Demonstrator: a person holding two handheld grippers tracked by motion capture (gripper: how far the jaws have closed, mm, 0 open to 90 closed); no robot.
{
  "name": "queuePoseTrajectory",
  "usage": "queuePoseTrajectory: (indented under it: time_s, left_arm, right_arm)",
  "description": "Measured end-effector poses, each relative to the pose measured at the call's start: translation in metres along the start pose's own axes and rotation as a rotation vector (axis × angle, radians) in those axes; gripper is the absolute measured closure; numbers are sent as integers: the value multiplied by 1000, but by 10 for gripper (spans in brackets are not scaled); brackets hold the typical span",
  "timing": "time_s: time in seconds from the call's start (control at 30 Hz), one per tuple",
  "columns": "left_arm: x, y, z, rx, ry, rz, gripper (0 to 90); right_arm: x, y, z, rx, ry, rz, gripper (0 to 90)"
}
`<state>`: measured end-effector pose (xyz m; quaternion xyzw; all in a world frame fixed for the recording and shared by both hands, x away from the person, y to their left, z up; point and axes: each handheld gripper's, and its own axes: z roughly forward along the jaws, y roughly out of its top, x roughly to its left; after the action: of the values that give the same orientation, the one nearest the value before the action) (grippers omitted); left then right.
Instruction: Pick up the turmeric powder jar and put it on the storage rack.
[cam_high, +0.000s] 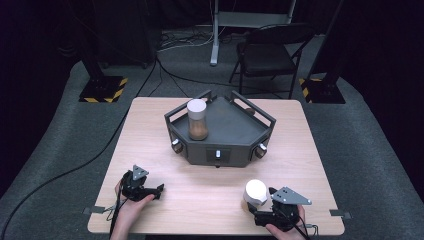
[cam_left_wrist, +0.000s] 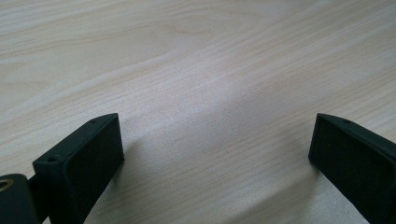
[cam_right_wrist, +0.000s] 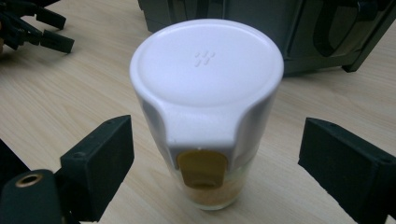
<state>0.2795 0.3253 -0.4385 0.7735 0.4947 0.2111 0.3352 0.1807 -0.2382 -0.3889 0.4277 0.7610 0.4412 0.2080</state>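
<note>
A clear jar with a white lid (cam_high: 255, 192) (cam_right_wrist: 207, 93) stands upright on the wooden table near its front right, with yellow-brown powder at its bottom. My right gripper (cam_high: 256, 209) (cam_right_wrist: 219, 137) is open around it; its jaws stand on either side of the jar with a gap on both sides. My left gripper (cam_high: 159, 191) (cam_left_wrist: 217, 135) rests open at the front left, with bare table between its jaws. It also shows far off in the right gripper view as the left gripper (cam_right_wrist: 32, 28).
A dark grey railed tray (cam_high: 235, 150) (cam_right_wrist: 261, 28) sits mid-table toward the back. On its left part stands a second white-lidded jar (cam_high: 197, 120) with brown contents. Behind the table are a folding chair (cam_high: 270, 55) and floor cables.
</note>
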Motion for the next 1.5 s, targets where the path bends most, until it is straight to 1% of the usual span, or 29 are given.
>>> queuePoseTrajectory:
  time_s: [0.1, 0.2, 0.57, 0.7, 0.83, 0.93, 1.07, 1.2, 1.4, 1.5]
  left_arm:
    - [0, 0, 0, 0, 0, 0, 30]
    - [0, 0, 0, 0, 0, 0, 30]
    - [0, 0, 0, 0, -1, 0, 30]
    - [0, 0, 0, 1, -2, 0, 30]
    - [0, 0, 0, 1, -2, 1, 30]
    - [0, 0, 0, 1, -2, 1, 30]
    - [0, 0, 0, 1, -3, 0, 30]
    - [0, 0, 0, 1, -3, 1, 30]
    - [0, 0, 0, 2, -3, 1, 29]
    - [0, 0, 0, 2, -3, 2, 29]
  right_arm:
    - [0, 0, 4, -8, 5, 5, 99]
    - [-1, -2, 7, -23, 18, 20, 108]
    - [6, -6, 21, -49, 0, 18, 149]
    - [8, -9, 24, -56, -17, 24, 175]
    - [7, -11, 27, -64, -14, 28, 195]
    - [7, -13, 28, -78, -13, 25, 207]
    - [6, -14, 32, -82, -10, 15, 223]
    - [3, -16, 35, -90, 5, 19, 268]
    - [7, -15, 35, -93, -13, -6, 286]
    - [7, -12, 35, -84, -16, -14, 289]
